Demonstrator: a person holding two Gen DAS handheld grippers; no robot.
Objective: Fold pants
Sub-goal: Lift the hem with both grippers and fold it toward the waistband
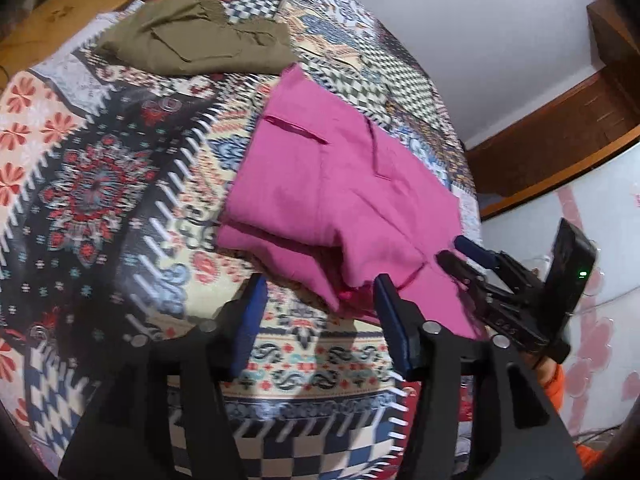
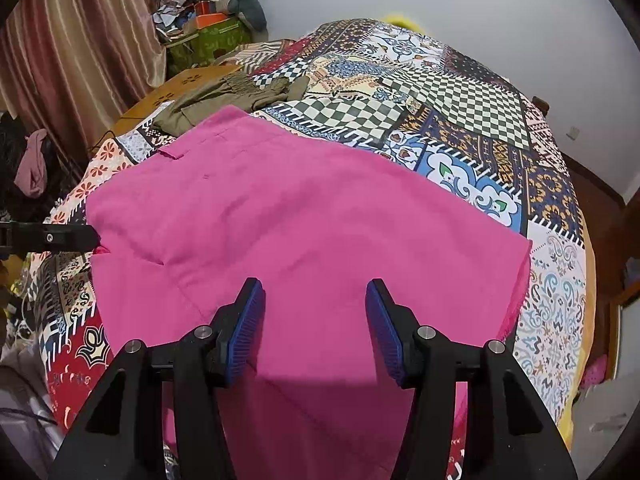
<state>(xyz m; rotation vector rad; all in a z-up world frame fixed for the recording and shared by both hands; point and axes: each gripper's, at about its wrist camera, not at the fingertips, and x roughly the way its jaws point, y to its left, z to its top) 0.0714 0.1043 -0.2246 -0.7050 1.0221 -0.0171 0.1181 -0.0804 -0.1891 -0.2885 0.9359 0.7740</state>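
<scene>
Pink pants [image 1: 328,184] lie folded on a patterned bedspread [image 1: 100,184], with layers stacked at the near edge. They fill the middle of the right wrist view [image 2: 288,232]. My left gripper [image 1: 318,292] is open, its blue pads just short of the pants' near folded corner. My right gripper [image 2: 314,300] is open and empty, hovering over the pants' near part. In the left wrist view the right gripper [image 1: 460,252] shows at the pants' right edge. The left gripper's fingertip [image 2: 86,236] shows at the pants' left edge.
Folded olive pants [image 1: 192,36] lie farther back on the bed, also in the right wrist view [image 2: 224,96]. A wooden headboard [image 1: 52,20] is behind them. Clutter and a green box [image 2: 208,36] stand by a curtain [image 2: 76,40]. The bed's right edge [image 2: 584,280] drops off.
</scene>
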